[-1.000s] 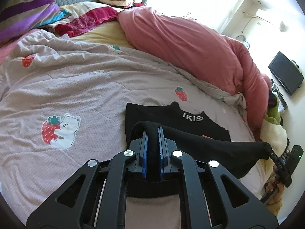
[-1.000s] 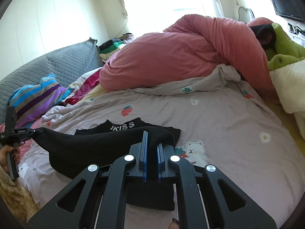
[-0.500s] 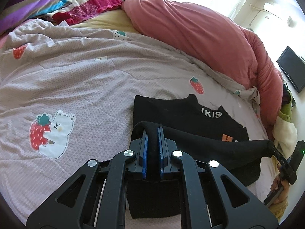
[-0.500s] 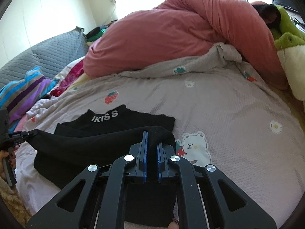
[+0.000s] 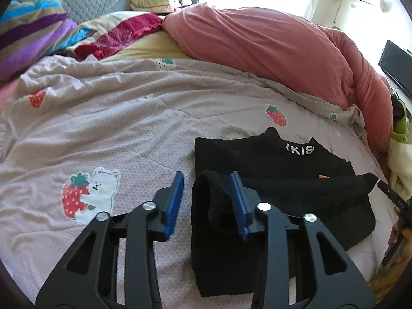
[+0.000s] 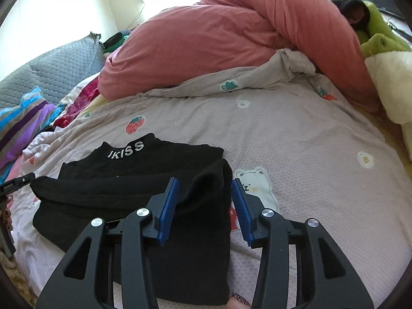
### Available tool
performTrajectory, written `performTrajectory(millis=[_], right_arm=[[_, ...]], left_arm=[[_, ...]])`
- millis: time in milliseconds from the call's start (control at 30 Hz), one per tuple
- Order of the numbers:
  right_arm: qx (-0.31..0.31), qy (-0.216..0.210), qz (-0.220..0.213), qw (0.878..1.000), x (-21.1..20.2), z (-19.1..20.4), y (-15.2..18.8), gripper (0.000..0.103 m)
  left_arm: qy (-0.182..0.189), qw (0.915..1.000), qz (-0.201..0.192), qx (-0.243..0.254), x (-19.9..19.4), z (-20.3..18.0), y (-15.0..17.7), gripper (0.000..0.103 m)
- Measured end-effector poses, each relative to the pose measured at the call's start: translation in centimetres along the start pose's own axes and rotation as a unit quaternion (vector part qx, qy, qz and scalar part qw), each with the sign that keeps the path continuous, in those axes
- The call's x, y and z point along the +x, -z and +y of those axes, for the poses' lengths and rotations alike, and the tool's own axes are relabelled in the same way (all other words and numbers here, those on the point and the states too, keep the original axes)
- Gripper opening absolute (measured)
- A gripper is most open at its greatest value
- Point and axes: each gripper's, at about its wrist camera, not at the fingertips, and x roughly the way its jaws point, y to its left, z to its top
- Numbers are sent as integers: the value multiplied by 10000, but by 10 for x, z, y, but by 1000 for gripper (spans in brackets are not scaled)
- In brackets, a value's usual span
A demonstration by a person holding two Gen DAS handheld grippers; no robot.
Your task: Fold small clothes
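thing: black top (image 5: 270, 159), part folded, on the bed (image 5: 128, 118) by the bear print (image 5: 103, 182) | left claw (image 5: 206, 200): opening, pads off the cloth | right claw (image 6: 203, 206): opening, fold between its pads, not pinched | feel: soft, light, floppy, slides a bit | hold: pinch both near corners of the fold

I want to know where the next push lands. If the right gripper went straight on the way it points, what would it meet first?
Most likely the black garment: its folded edge lies between the opening jaws of the right gripper, unpressed. Beyond it comes the bedspread. Depth is uncertain here.
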Motion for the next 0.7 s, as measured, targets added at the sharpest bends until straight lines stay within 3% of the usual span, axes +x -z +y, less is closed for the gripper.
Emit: performTrajectory(millis=[167, 300, 667, 700], right_arm=[[-240, 44, -223, 9995, -20, 13, 2, 54], [-513, -24, -293, 9983, -30, 27, 7, 56], [-1149, -240, -218, 9928, -36, 71, 24, 56], [-1197, -267, -188, 9923, -35, 74, 26, 56]], left_arm=[[-61, 9997, -123, 183, -9, -8, 3, 40], [-73, 9993, -226, 286, -18, -14, 6, 54], [42, 9969, -369, 690, -40, -43, 23, 55], [86, 9965, -331, 766, -40, -48, 27, 48]])
